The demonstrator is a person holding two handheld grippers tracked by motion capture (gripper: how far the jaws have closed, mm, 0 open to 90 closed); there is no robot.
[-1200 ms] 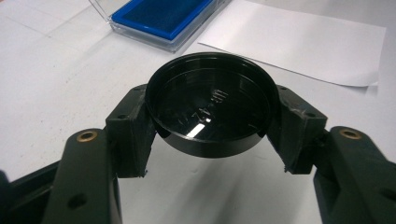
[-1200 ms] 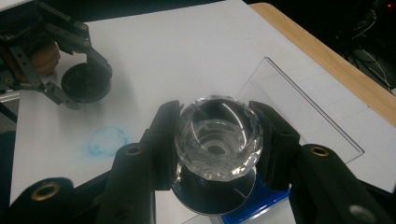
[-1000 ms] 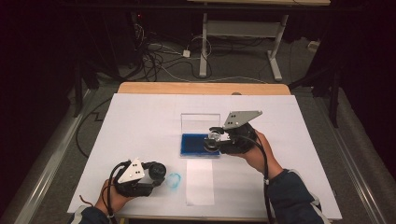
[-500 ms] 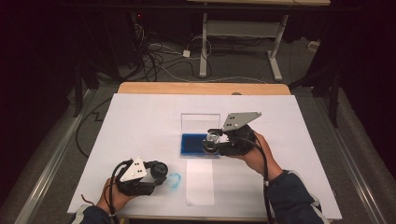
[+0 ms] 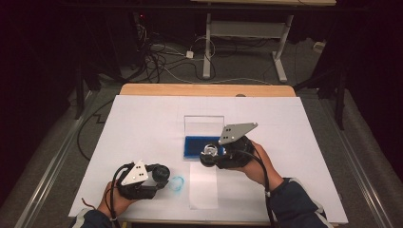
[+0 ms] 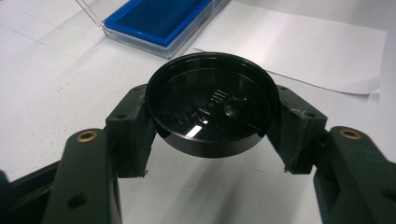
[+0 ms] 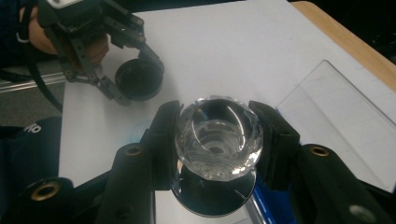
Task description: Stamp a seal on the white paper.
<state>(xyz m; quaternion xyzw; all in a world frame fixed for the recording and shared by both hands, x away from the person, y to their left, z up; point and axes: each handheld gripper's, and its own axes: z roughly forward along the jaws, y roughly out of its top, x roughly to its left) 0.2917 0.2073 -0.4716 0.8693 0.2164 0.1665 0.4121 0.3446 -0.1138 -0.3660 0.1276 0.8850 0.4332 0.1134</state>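
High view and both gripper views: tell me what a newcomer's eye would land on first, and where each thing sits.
The faceted clear glass stamp, pinched between the jaws of the right hand-held gripper, hangs over the blue ink pad in its open clear case at mid table. The left hand-held gripper, near the front left edge, clamps a round black cap. Beside it on the white sheet is a faint blue ring mark.

Bright white table (image 5: pixel 142 123) under overhead light, dark surroundings, soft high view, glare on glossy black cap (image 6: pixel 212 109)
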